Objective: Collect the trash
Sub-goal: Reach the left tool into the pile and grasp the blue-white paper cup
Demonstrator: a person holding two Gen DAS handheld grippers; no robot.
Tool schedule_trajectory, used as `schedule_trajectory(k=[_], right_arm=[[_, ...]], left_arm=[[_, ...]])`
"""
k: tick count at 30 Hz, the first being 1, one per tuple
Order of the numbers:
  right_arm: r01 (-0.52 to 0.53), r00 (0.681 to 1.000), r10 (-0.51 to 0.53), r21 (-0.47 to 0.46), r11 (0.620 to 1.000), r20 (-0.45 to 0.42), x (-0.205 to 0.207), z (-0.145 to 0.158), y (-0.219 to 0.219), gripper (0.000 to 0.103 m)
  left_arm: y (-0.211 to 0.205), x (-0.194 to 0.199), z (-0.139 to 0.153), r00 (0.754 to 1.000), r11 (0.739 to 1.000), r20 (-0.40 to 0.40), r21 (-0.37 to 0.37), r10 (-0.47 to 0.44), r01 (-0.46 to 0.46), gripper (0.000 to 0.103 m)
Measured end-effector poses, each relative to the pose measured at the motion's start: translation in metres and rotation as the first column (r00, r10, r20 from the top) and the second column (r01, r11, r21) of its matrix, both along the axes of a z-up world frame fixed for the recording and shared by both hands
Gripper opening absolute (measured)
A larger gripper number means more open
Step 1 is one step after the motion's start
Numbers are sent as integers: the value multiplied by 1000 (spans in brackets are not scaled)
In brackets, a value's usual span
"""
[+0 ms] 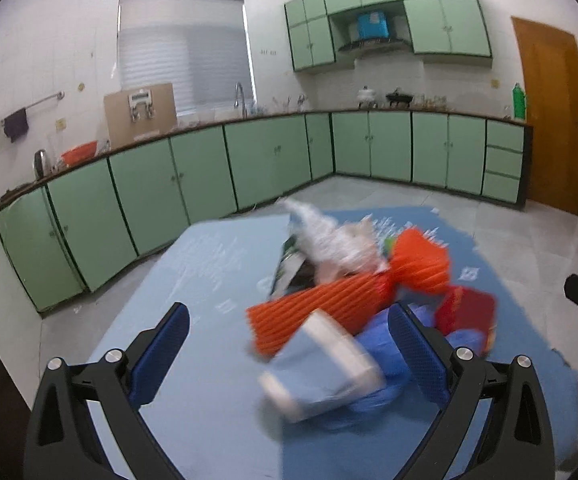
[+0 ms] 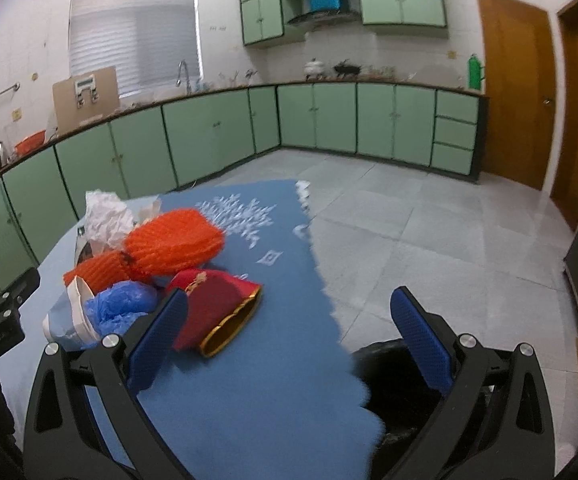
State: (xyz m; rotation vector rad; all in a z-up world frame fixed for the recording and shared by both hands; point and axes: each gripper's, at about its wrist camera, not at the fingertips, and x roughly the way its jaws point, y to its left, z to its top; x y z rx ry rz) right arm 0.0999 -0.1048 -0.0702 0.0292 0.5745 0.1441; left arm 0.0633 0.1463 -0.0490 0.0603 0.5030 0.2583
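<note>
Trash pile (image 2: 145, 264) sits on the blue-covered desk (image 2: 273, 380). Left gripper (image 1: 289, 344), fingers spread, frames a pale blue carton (image 1: 321, 372); closing comes next. Right gripper (image 2: 289, 338) hangs spread, empty.

We see trash pile (image 2: 145, 268) on table (image 2: 249, 380) | bin (image 2: 393, 376) beside table's right edge (on floor) | cabinets (image 2: 217, 128) behind
</note>
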Motion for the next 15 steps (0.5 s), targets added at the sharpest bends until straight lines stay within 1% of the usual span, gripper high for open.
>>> schedule_trajectory(k=[4, 7, 10, 15], right_arm=[[-6, 999, 6, -4, 1000, -42, 16, -16, 16, 98], [-6, 998, 6, -4, 1000, -63, 19, -26, 22, 98], [-10, 997, 7, -35, 999, -71, 20, -33, 27, 98], [1, 997, -5, -52, 999, -82, 24, -38, 27, 98]], left_arm=[[16, 9, -18, 998, 1000, -65, -8, 5, -6, 97], [20, 12, -30, 995, 1000, -96, -26, -2, -1, 97], [17, 15, -36, 992, 999, -122, -30, -18, 15, 97], [12, 27, -41, 987, 997, -155, -58, -50, 42, 97]])
